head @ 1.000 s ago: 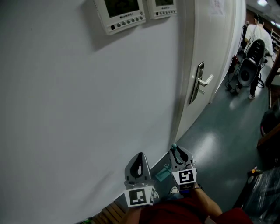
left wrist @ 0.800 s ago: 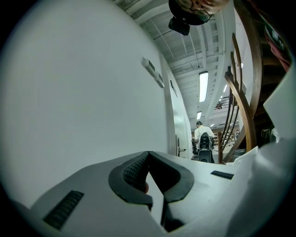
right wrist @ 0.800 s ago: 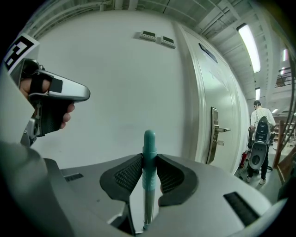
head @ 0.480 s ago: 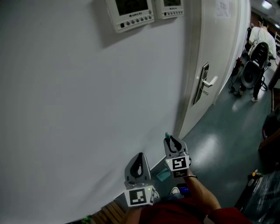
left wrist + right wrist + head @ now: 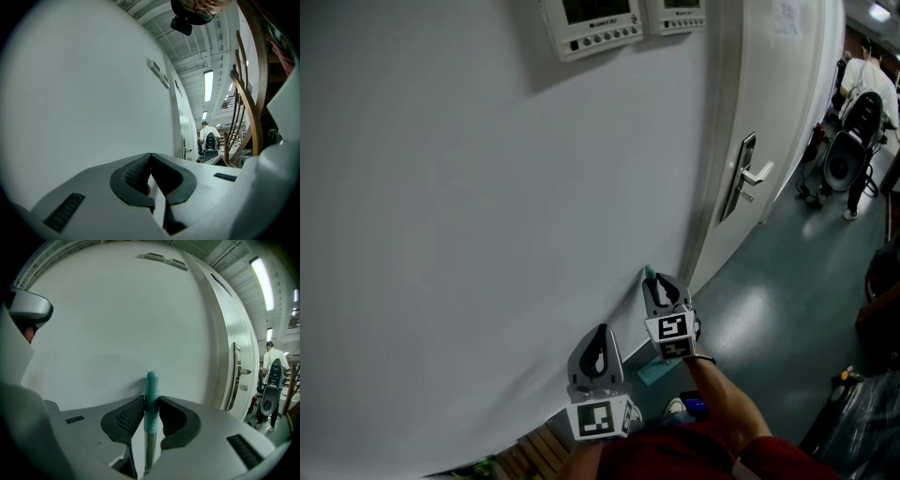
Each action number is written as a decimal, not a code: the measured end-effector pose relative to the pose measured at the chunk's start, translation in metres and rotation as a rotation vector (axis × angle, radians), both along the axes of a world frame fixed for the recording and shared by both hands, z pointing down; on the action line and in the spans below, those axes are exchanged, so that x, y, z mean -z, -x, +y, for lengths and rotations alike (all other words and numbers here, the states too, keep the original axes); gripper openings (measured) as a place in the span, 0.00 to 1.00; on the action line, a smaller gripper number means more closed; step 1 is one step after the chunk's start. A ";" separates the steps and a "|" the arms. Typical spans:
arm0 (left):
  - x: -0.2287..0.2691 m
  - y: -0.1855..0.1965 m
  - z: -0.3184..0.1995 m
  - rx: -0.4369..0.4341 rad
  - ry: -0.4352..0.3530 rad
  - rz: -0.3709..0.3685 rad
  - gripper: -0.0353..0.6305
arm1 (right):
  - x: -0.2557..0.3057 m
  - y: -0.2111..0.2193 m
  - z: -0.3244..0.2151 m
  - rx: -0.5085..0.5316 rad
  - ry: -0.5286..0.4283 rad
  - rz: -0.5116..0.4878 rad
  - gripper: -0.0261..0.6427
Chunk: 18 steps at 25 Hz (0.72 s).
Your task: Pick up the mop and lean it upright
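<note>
The mop's handle (image 5: 151,399) is a metal pole with a teal end cap, standing upright between the pads of my right gripper (image 5: 151,405), which is shut on it. In the head view the cap (image 5: 649,273) is close against the white wall (image 5: 469,234); whether it touches I cannot tell. The teal mop head (image 5: 653,371) lies on the floor below my right gripper (image 5: 653,281). My left gripper (image 5: 600,332) hangs lower and to the left, away from the mop. Its pads (image 5: 136,169) meet at the tips with nothing between them.
A white door with a lever handle (image 5: 750,176) is right of the wall. Two control panels (image 5: 592,22) hang high on the wall. A person with a wheeled machine (image 5: 848,155) stands far down the corridor. Wooden slats (image 5: 534,457) show at the bottom left.
My right gripper has carried the mop handle up and left in the head view, closer to the wall. The left gripper has stayed where it was.
</note>
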<state>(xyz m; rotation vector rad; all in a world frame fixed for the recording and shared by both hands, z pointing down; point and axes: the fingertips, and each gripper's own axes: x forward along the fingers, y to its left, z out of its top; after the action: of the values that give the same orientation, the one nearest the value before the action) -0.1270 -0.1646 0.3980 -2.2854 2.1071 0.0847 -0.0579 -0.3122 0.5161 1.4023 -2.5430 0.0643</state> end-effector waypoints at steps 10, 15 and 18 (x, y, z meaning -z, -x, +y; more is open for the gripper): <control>0.000 0.002 0.000 0.008 0.008 -0.003 0.07 | 0.005 0.004 -0.001 0.000 0.023 -0.008 0.21; 0.000 0.001 0.001 0.006 0.006 0.007 0.07 | -0.002 0.005 -0.001 0.011 0.011 0.008 0.32; 0.000 0.001 0.002 0.008 0.008 0.006 0.07 | 0.003 0.006 0.002 0.019 0.030 -0.007 0.33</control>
<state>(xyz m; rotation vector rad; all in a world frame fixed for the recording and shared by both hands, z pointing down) -0.1283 -0.1623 0.3983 -2.2837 2.1235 0.0837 -0.0643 -0.3100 0.5132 1.3692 -2.5496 0.1042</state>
